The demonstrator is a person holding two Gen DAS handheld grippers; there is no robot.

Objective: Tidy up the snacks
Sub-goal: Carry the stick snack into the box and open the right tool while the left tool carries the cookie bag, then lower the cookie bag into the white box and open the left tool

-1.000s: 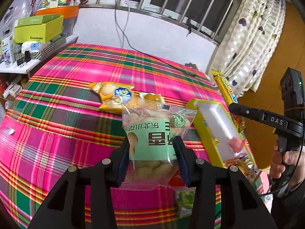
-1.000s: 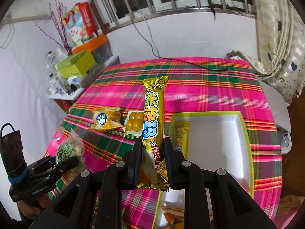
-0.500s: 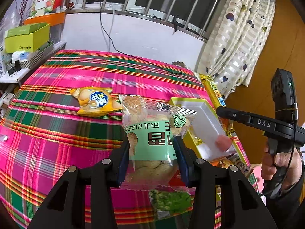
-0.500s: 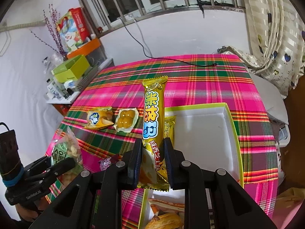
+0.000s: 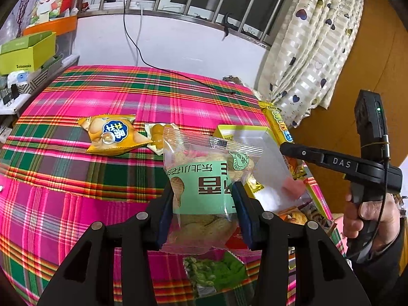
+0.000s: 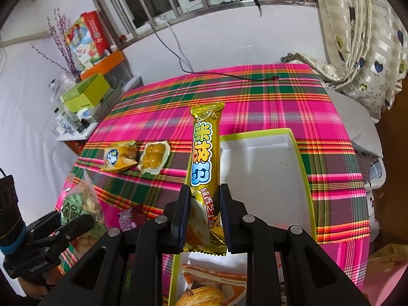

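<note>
My left gripper (image 5: pixel 202 204) is shut on a clear snack bag with a green label (image 5: pixel 204 178), held above the plaid table near the box's left side; it also shows in the right wrist view (image 6: pixel 77 204). My right gripper (image 6: pixel 205 216) is shut on a long gold snack bar (image 6: pixel 205 153), held upright over the yellow-rimmed white box (image 6: pixel 267 178). The bar (image 5: pixel 278 125) and box (image 5: pixel 270 168) also show in the left wrist view. A yellow snack pack (image 5: pixel 114 135) and a pack of yellow balls (image 5: pixel 156 137) lie on the cloth.
The box's near end holds an orange pastry pack (image 6: pixel 211 288). A green snack pack (image 5: pixel 214 272) lies on the cloth below my left gripper. A shelf with green boxes (image 6: pixel 84 97) stands left of the table. A curtain (image 5: pixel 311 51) hangs at the right.
Both grippers have drawn back toward the table's near side with their snacks still held. The box and loose packs sit farther off in both views.
</note>
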